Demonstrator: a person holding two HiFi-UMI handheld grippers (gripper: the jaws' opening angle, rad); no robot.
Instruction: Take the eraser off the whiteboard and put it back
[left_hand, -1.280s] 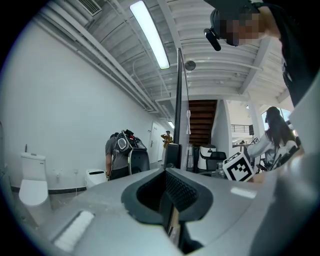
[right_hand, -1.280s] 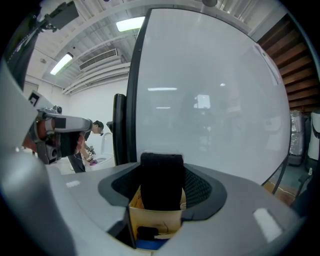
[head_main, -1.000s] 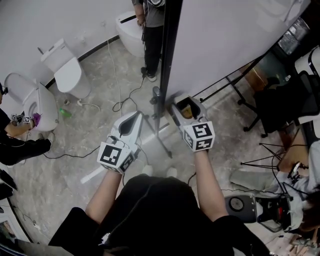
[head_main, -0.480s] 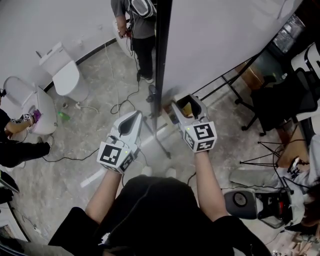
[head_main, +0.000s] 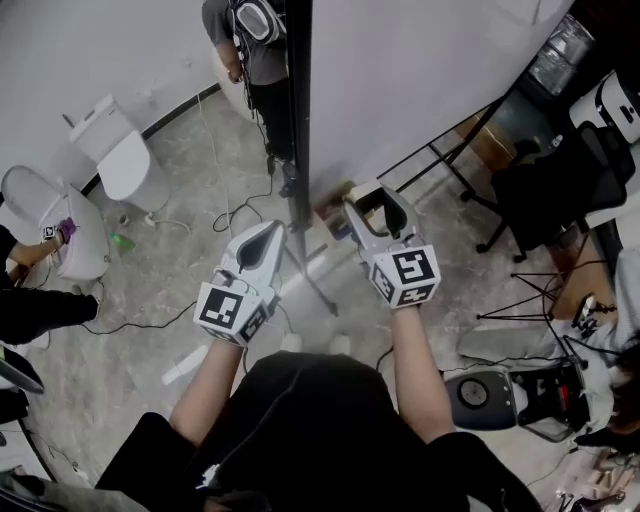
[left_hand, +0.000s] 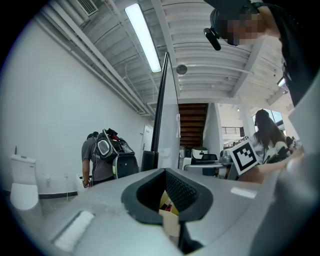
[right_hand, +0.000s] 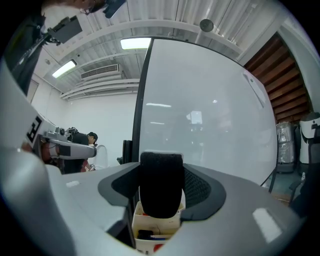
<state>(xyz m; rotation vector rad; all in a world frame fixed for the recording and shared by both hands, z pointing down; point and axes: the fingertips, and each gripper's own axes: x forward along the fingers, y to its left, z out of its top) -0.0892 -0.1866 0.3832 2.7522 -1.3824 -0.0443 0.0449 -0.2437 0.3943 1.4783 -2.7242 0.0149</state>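
A mottled grey stone floor (head_main: 170, 290) is spreading across the middle of the frame, with thin black cables (head_main: 232, 212) trailing over it. White porcelain toilets (head_main: 125, 160) are standing at the upper left against a plain white wall (head_main: 90, 50). A black office chair (head_main: 555, 195) is sitting at the right edge. A long fluorescent ceiling tube (left_hand: 143, 37) is glowing under a ribbed white ceiling (left_hand: 210, 50).

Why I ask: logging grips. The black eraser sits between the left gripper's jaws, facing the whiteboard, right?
No, the eraser sits between the right gripper's jaws, not the left gripper's; the right gripper view shows it, facing the whiteboard.
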